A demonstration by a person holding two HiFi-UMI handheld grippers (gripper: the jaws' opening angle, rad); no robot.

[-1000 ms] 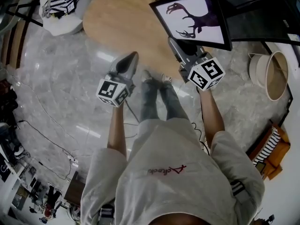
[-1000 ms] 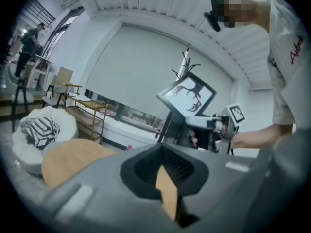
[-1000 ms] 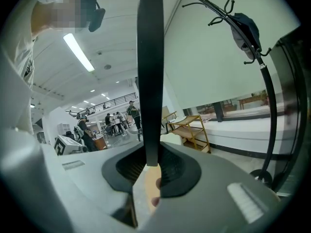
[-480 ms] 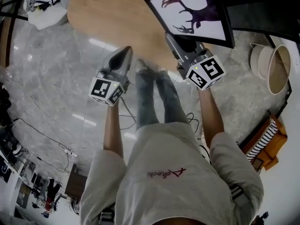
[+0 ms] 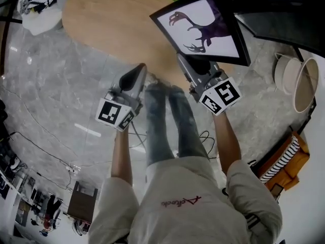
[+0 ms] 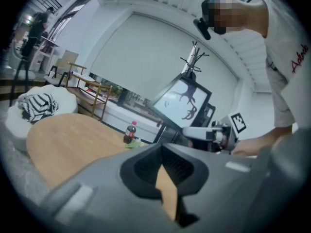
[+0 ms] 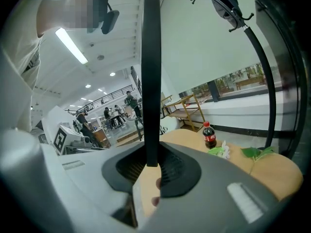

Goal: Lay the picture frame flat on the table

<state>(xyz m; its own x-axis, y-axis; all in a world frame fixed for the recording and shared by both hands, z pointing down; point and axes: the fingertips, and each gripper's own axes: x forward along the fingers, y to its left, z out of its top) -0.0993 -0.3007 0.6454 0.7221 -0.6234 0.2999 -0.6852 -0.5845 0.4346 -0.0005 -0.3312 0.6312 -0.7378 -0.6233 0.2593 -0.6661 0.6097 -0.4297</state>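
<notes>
An oval wooden bench (image 5: 106, 19) fills the upper left of the head view; a cola bottle (image 7: 209, 135) and some green leaves (image 7: 257, 152) sit at its far edge, just above the frame's upper edge in that view; a white cushion with a striped cloth (image 5: 38, 4) lies at the far upper left, a dark panel (image 5: 277, 14) at the upper right, a round tub (image 5: 299, 80) on the floor at the right. My right gripper (image 5: 184, 60) is clamped on the lower edge of the picture frame (image 5: 203, 27), which I hold off the bench, over its near edge, upper centre; my left gripper (image 5: 139, 70) has its jaws together and empty, apart from the frame. The frame leans back with its antlered picture towards the head camera; in the right gripper view it is edge-on, a black bar running straight up from the jaws; I cannot tell which side is longer.
</notes>
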